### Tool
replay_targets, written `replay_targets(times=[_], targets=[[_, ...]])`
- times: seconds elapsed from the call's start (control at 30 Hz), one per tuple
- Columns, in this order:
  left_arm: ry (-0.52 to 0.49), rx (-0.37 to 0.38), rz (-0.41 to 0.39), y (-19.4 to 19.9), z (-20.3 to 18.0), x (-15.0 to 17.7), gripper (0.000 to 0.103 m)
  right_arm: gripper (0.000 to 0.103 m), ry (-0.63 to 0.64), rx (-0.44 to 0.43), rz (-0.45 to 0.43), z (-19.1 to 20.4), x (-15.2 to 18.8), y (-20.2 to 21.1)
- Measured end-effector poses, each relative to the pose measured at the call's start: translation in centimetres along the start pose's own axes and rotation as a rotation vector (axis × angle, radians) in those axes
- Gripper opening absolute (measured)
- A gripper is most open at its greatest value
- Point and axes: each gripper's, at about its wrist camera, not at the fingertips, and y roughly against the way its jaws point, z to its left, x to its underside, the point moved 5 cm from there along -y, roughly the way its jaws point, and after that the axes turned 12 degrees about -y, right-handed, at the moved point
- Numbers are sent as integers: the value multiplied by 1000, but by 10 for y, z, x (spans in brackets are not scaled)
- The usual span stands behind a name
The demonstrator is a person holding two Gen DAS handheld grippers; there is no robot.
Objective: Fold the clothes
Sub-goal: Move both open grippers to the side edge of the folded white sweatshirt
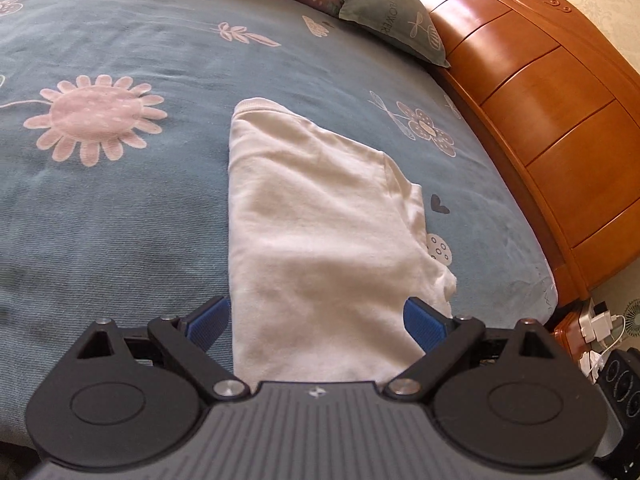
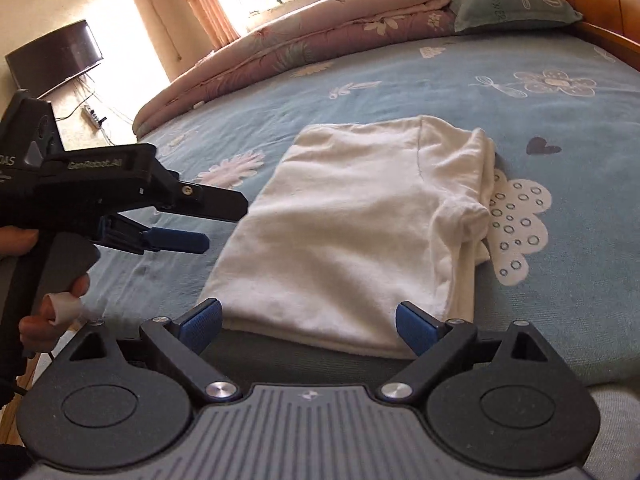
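Two spread grippers, my left (image 1: 318,320) and right (image 2: 308,326), flank the folded shirt's (image 2: 352,232) near edge, pinching nothing.

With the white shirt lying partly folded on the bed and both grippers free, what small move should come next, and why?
Probably bring both open grippers down onto the near hem of the white shirt and pinch it. The right gripper hangs open just before that edge with nothing between its pads; the left gripper is open beside the shirt's left side. The shirt is a long strip with a sleeve tucked over, so a crosswise fold seems due.
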Motion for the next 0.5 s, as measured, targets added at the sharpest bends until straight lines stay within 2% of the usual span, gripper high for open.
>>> replay_targets(times=[0.17,0.4,0.47,0.5], targets=[[-13,-39,-17,9,5,-2,94,98,103,-54,33,33,-5,-18],[-34,-121,-26,28,22,-1,94,98,153,-157,189,71,11,-57],[-26,-131,-24,30,28,0,94,98,163,-161,250,75,21,-63],[-23,-131,-23,30,30,0,94,98,170,-159,253,76,22,-61]])
